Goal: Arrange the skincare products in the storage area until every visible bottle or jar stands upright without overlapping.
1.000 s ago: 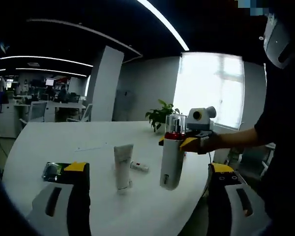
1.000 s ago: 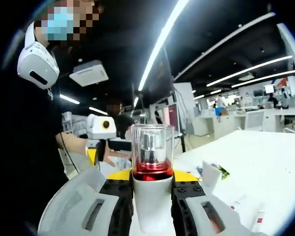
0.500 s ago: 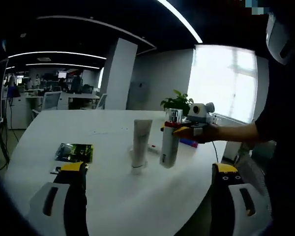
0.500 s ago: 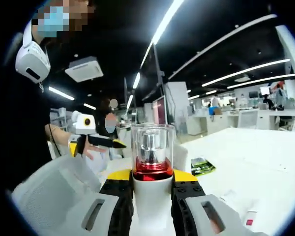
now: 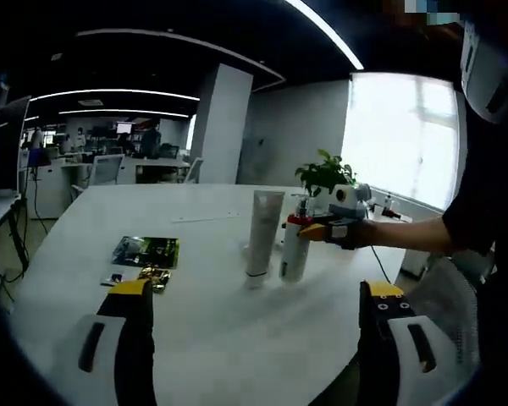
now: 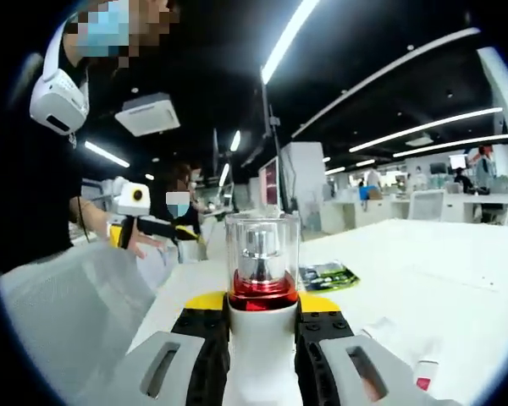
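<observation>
two skincare items stand upright on the white table (image 5: pixel 195 330) in the left gripper view: a pale tube (image 5: pixel 262 233) and, just beside it, a white pump bottle (image 5: pixel 295 248) with a red collar. the right gripper (image 5: pixel 315 232), held out level by a dark-sleeved arm, pinches that bottle's neck. the left gripper (image 5: pixel 254 315) hangs spread and empty. a green packet (image 5: pixel 146 251) lies apart.

the right gripper view shows the bottle's clear cap (image 6: pixel 262 249) close up between the clamped jaws, and small tubes (image 6: pixel 423 372) lying flat.

Pump bottle (image 6: pixel 262 334): matt white plastic body, glossy red collar, clear glossy plastic cap over a metallic pump. Tube (image 5: pixel 261 230): smooth pale satin plastic. Table (image 5: pixel 203 321): smooth white, slightly reflective. Sachets (image 5: pixel 146 251): glossy printed foil. Right gripper (image 6: pixel 260 334): matt black and yellow plastic.
</observation>
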